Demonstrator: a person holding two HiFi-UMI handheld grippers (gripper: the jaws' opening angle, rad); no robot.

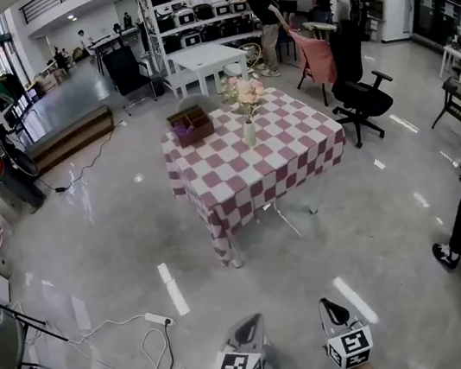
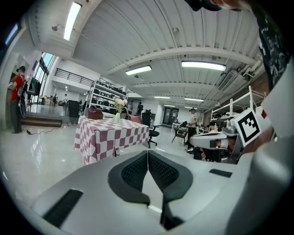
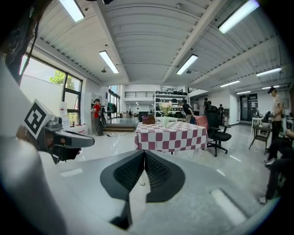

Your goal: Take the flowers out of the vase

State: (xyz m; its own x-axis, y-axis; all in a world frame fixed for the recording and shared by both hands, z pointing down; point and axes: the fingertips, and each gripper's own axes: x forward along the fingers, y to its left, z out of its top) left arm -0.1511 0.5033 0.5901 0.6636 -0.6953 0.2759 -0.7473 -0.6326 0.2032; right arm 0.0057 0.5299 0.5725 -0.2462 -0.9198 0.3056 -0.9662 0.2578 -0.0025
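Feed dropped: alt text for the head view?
A checkered table stands ahead, bearing a white vase of pink flowers and a brown box. The left gripper and right gripper, both shut and empty, sit at the bottom edge, far from it.

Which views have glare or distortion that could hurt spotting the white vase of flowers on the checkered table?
Head view: light streaks glare on the glossy grey floor, none on the red-and-white checkered tablecloth; the slim white vase is small but sharp. Left gripper view: strong fisheye bowing, dark corners, vase tiny. Right gripper view: same bowing, white ceiling strip lights blown out.
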